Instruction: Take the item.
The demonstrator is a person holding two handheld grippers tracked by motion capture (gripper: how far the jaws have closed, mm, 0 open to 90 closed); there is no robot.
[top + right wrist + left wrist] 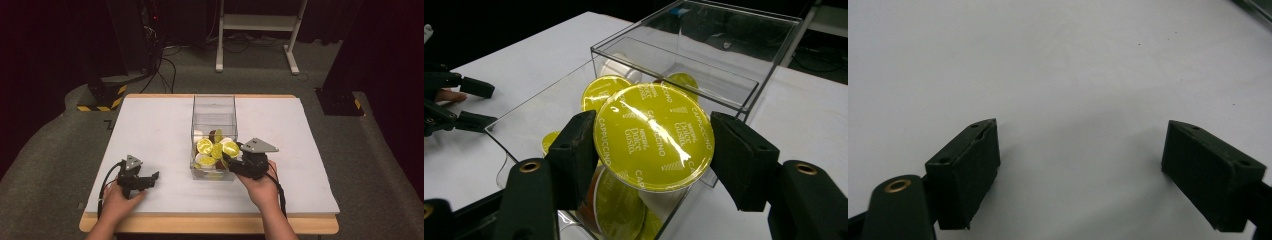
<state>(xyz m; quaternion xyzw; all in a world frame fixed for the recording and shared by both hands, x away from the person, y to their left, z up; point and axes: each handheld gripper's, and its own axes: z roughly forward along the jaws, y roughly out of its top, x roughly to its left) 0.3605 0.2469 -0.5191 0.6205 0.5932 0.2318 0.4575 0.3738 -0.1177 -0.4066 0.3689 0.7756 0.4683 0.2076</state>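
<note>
My right gripper (651,142) is shut on a coffee capsule (654,137) with a yellow foil lid, its two pads pressing the capsule's rim. It holds the capsule over the near right corner of a clear plastic box (214,107) at the table's middle. In the high view the right gripper (239,156) sits at the box's right side, with the held capsule (231,148) at the rim. Several more yellow-lidded capsules (206,146) lie inside the box. My left gripper (150,178) rests open on the white tabletop at the front left, nothing between its pads (965,170).
The white tabletop (150,130) has bare room left and right of the box. In the right gripper view the other gripper (469,102) lies far off at the left. Behind the table stand a white frame (260,30) and black equipment (130,45) on the carpet.
</note>
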